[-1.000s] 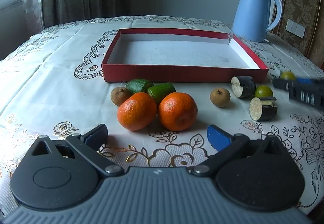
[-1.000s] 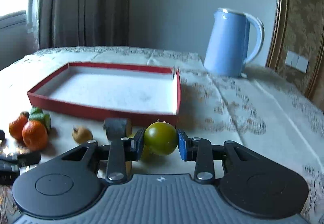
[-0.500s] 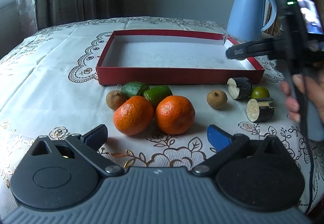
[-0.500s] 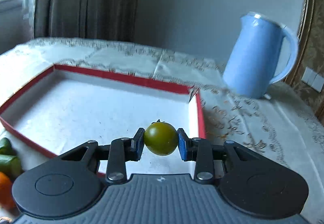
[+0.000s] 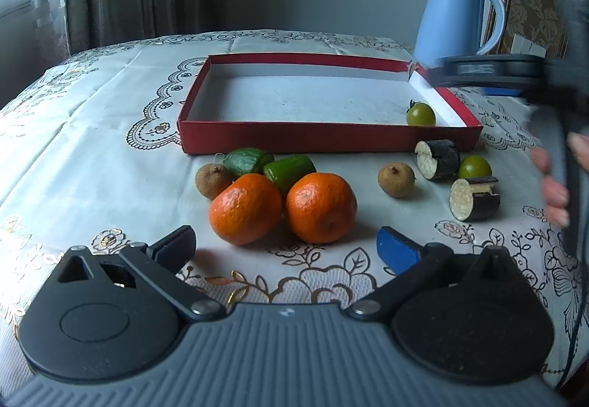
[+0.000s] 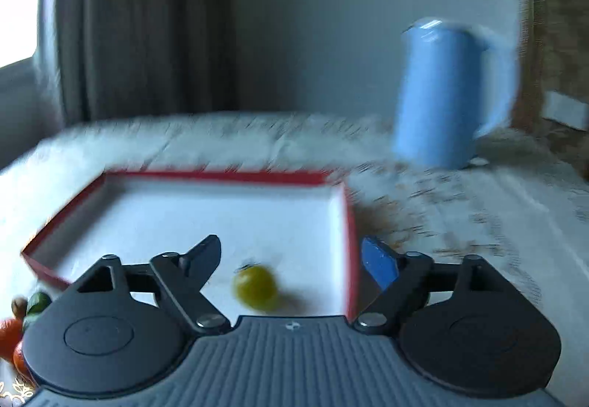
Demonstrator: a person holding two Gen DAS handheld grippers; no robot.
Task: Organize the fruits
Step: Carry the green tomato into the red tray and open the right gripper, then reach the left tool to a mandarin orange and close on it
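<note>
With the right gripper [image 6: 291, 259] spread wide above the red tray [image 5: 324, 141], the released green tomato [image 6: 254, 286] could roll against the rim, while the left gripper [image 5: 285, 246] hangs spread before the tangerines [image 5: 282, 207].

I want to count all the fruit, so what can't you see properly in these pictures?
- Right wrist view: motion blur smears the green fruit in the red box.
- Right wrist view: the oranges are cut off by the left edge and the right gripper.
- Left wrist view: the second green fruit is partly hidden behind eggplant pieces.
</note>
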